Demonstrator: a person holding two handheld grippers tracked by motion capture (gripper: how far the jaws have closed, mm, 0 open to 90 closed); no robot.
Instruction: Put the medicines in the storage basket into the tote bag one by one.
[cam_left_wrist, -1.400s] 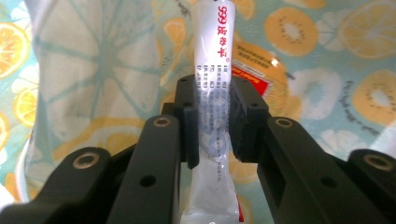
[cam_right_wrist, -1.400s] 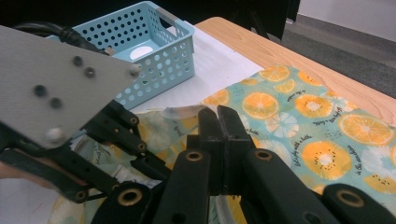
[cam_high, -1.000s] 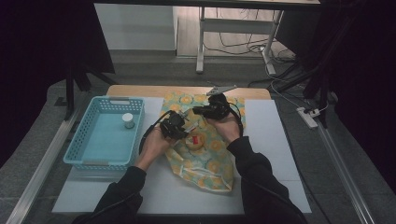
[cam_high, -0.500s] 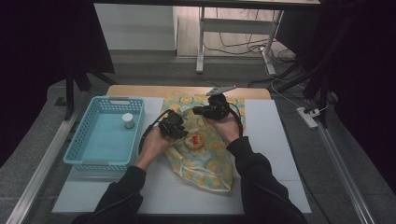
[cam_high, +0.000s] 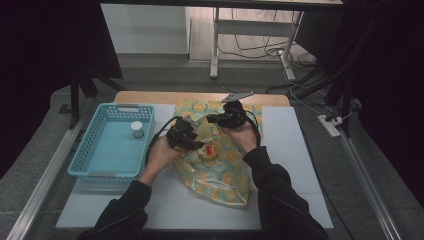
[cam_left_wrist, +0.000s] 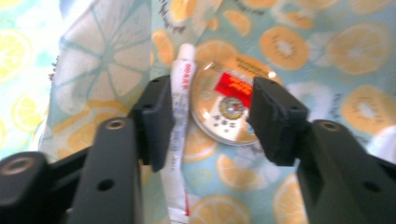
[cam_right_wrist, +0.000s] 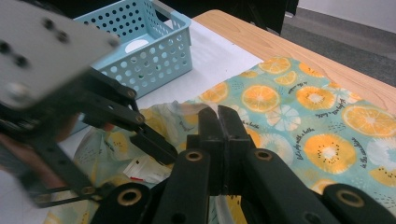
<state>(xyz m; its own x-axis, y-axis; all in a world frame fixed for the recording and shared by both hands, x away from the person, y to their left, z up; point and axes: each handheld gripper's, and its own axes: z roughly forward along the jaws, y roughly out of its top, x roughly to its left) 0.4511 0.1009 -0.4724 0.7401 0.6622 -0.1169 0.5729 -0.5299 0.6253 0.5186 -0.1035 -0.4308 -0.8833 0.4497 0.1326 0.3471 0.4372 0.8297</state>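
the round tin (cam_left_wrist: 231, 108) with its red label lies on the citrus-print cloth (cam_high: 227, 172) mid-tabletop, a white tube (cam_left_wrist: 179, 126) just beside it. the left hand-held gripper (cam_left_wrist: 208, 114) hangs over both, its jaws having just been opening, pads clear of the tin. the right hand-held gripper (cam_right_wrist: 218, 122) is closed, seemingly on a fold of cloth. a blue basket (cam_high: 90, 150) stands to the left.

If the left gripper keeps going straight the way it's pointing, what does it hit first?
Probably the round tin lying on the citrus-print cloth; the left gripper has just been opening, its jaws straddling the tin, with a white tube by one jaw.
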